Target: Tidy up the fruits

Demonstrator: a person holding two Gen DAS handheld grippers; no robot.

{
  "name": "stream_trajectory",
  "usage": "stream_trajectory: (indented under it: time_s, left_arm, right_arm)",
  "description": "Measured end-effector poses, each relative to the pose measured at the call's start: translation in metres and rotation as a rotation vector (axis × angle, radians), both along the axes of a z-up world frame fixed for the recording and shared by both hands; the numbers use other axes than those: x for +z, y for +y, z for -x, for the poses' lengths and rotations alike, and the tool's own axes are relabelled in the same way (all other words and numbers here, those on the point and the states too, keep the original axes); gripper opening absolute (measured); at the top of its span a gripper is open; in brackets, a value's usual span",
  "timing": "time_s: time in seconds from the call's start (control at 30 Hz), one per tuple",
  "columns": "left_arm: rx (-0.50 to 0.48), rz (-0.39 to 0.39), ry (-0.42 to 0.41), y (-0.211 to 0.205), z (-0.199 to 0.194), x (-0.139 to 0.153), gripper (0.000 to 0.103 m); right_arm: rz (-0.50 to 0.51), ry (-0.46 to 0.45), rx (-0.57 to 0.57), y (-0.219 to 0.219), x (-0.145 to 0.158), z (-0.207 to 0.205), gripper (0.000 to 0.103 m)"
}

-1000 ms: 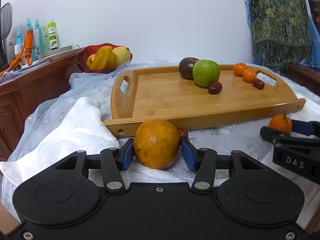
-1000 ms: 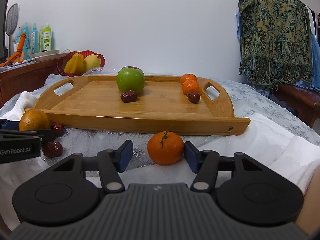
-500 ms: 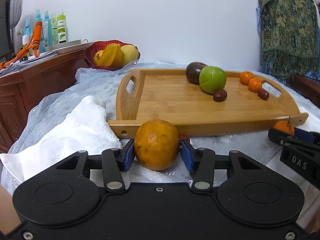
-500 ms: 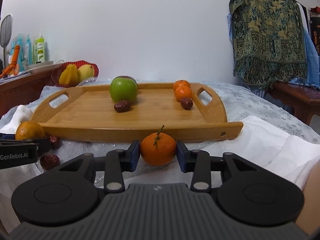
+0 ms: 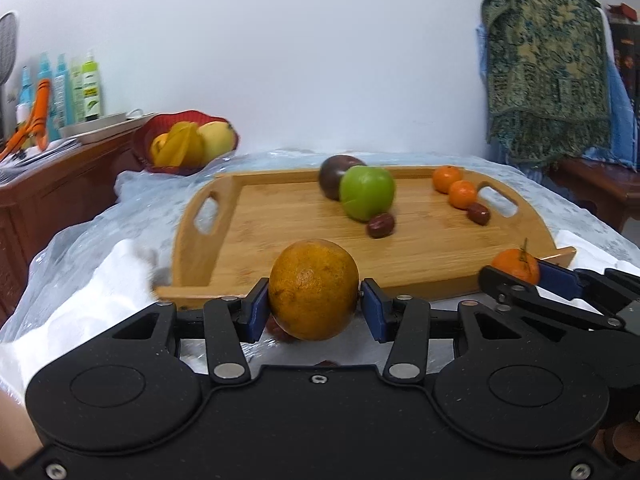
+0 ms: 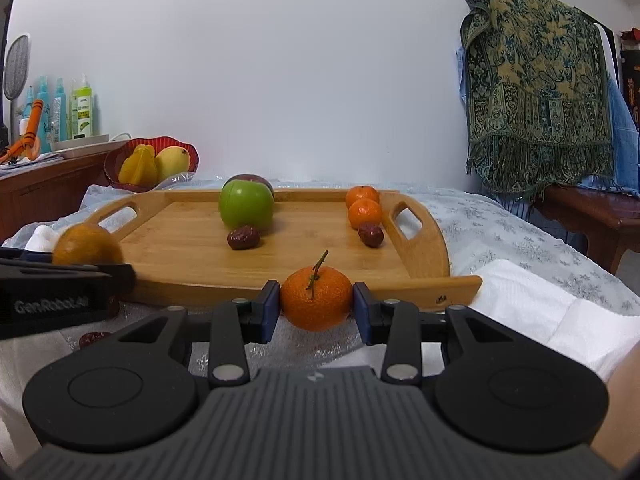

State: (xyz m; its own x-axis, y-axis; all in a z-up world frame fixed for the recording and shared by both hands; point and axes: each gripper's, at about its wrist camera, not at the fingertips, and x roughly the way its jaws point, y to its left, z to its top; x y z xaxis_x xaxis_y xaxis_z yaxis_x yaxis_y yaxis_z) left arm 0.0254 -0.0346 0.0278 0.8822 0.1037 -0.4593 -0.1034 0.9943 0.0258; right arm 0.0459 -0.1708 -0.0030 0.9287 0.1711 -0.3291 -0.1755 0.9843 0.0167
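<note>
My left gripper (image 5: pixel 314 308) is shut on a large orange (image 5: pixel 313 289) and holds it raised at the near edge of the bamboo tray (image 5: pixel 288 236). My right gripper (image 6: pixel 316 310) is shut on a small tangerine with a stem (image 6: pixel 316 298), also lifted before the tray (image 6: pixel 192 256). On the tray lie a green apple (image 5: pixel 367 192), a dark plum (image 5: pixel 334 174), two tangerines (image 5: pixel 454 186) and two red dates (image 5: pixel 381 225). In the right wrist view the left gripper with its orange (image 6: pixel 86 244) shows at the left.
Loose red dates (image 6: pixel 94 338) lie on the cloth below the left gripper. A red bowl with starfruit and mango (image 5: pixel 188 146) stands at the back left by a wooden cabinet with bottles (image 5: pixel 60 88). White towels (image 6: pixel 532 312) lie on both sides of the tray. A patterned shawl (image 6: pixel 536 92) hangs at the right.
Both grippers closed on their fruits and lifted them off the cloth. The left gripper rose and moved toward the tray, so the tray now shows from higher up.
</note>
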Motion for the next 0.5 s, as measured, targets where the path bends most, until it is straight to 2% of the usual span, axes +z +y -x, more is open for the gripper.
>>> stream_trajectory:
  time_s: [0.33,0.5]
  left_arm:
    - [-0.02,-0.008,-0.004,-0.013,-0.027,0.019,0.046]
    - [-0.037,-0.003,0.008,-0.016,-0.037,0.021,0.046]
  right_arm:
    - [-0.061,0.0,-0.031,-0.017,0.014,-0.021,0.043]
    - [-0.06,-0.001,-0.034,-0.021,0.019,-0.033,0.043]
